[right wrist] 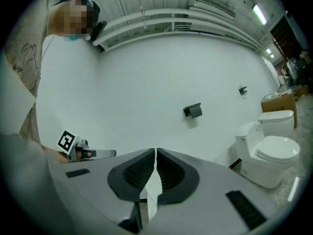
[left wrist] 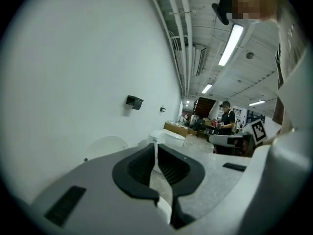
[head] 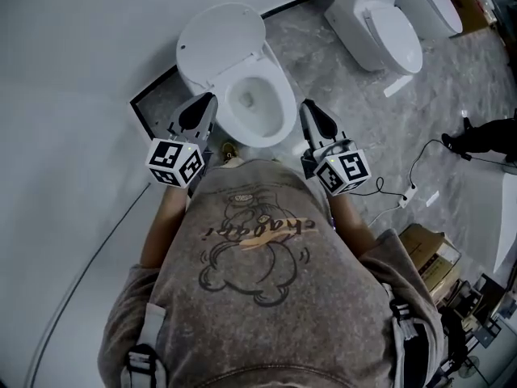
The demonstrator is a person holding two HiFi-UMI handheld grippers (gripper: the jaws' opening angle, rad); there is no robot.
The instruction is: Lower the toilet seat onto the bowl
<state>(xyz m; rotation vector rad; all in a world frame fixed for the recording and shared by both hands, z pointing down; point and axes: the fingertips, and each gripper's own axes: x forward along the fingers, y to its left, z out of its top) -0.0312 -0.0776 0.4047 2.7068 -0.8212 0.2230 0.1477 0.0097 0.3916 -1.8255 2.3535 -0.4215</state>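
In the head view a white toilet [head: 242, 128] stands against the wall, its bowl open from above. A white oval lid or seat [head: 220, 40] leans back toward the wall; I cannot tell lid from seat. My left gripper [head: 207, 102] hovers at the bowl's left side and my right gripper [head: 308, 110] at its right side, both apart from the toilet. In the left gripper view the jaws of that gripper [left wrist: 156, 148] are shut with nothing between them. The right gripper [right wrist: 155, 153] looks the same in its own view, shut and holding nothing.
A second toilet [head: 380, 23] and a third [head: 432, 2] stand further right. A cable with a power strip [head: 408, 192] lies on the marble floor, and a cardboard box [head: 428, 253] sits at the right. A paper holder [right wrist: 193, 110] hangs on the wall. A person [left wrist: 226, 119] stands far off.
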